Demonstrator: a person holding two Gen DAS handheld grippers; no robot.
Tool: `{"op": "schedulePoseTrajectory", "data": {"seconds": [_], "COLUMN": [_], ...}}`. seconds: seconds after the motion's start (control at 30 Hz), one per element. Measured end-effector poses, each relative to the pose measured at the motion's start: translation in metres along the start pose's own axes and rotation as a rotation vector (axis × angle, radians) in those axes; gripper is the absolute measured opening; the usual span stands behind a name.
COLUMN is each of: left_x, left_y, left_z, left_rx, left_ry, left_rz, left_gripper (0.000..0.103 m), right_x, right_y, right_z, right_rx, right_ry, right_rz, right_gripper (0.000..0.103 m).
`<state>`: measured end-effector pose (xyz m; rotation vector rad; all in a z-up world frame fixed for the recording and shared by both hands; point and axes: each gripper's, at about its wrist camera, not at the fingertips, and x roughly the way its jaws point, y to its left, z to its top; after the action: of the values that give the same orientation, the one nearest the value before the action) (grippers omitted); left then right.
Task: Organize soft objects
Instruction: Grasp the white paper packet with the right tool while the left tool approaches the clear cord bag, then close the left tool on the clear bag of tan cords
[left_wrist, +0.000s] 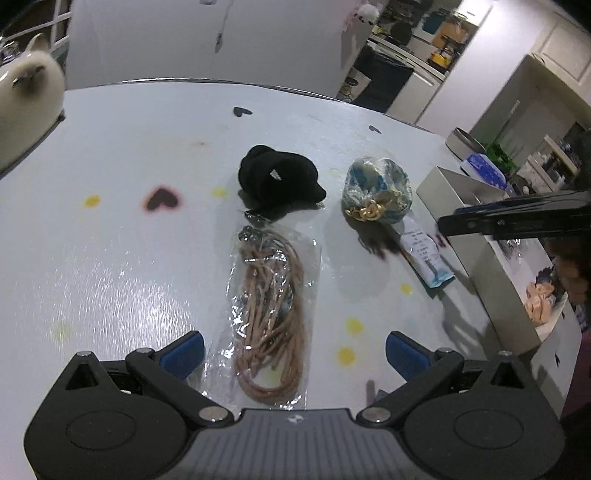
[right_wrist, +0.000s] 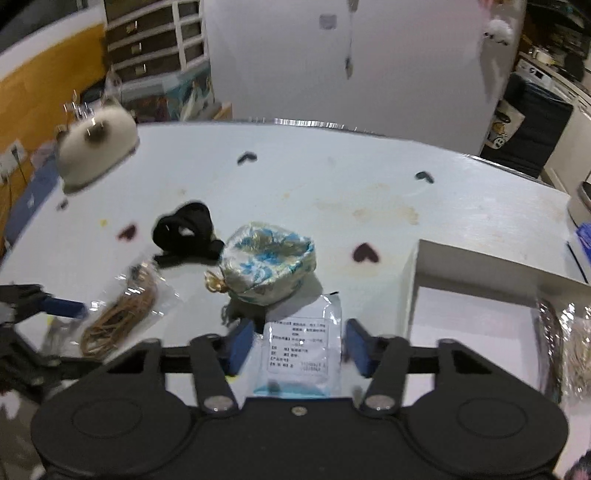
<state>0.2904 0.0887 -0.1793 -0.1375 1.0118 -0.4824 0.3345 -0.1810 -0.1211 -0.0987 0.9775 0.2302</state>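
Observation:
A clear bag of tan cord (left_wrist: 271, 317) (right_wrist: 122, 314) lies on the pale table between the fingers of my open left gripper (left_wrist: 293, 354). Beyond it lie a black fabric piece (left_wrist: 279, 179) (right_wrist: 186, 230) and a blue-and-gold brocade pouch (left_wrist: 376, 190) (right_wrist: 267, 260). A flat white labelled packet (right_wrist: 301, 350) (left_wrist: 424, 253) lies between the blue pads of my open right gripper (right_wrist: 299, 347), not clamped. A white open box (left_wrist: 480, 258) (right_wrist: 469, 325) stands at the right with soft items inside (left_wrist: 543, 299) (right_wrist: 570, 350).
A plush cat (left_wrist: 26, 96) (right_wrist: 96, 147) sits at the table's far left edge. A round tin (left_wrist: 465, 142) and a blue pack (left_wrist: 484, 168) stand behind the box. The table (left_wrist: 129, 240) bears heart and dot marks.

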Motion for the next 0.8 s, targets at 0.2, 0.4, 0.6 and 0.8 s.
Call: {"op": "schedulePoseTrajectory", "data": {"seconds": [0.2, 0.4, 0.6, 0.8], "left_x": [-0.008, 0.006, 0.024, 0.023], "left_y": [-0.001, -0.009, -0.025, -0.029], "left_z": [0.005, 0.017, 0.02, 0.018], "left_rx": [-0.035, 0.089, 0.203, 0.171], "left_ry": [-0.062, -0.029, 0.014, -0.013], "left_rz": [0.043, 0.087, 0.145, 0.227], "left_gripper": [0.099, 0.091, 0.083, 0.065], "right_x": [0.04, 0.046, 0.033, 0.016], "right_y": [0.008, 0.021, 0.035, 0.036], "right_z": [0.004, -0.015, -0.033, -0.033], "right_rx": [-0.025, -0.031, -0.076, -0.007], "right_ry": [0.074, 0.117, 0.131, 0.14], "right_rz": [-0.024, 0.001, 0.037, 0.133], "right_gripper": [0.04, 0.032, 0.032, 0.042]}}
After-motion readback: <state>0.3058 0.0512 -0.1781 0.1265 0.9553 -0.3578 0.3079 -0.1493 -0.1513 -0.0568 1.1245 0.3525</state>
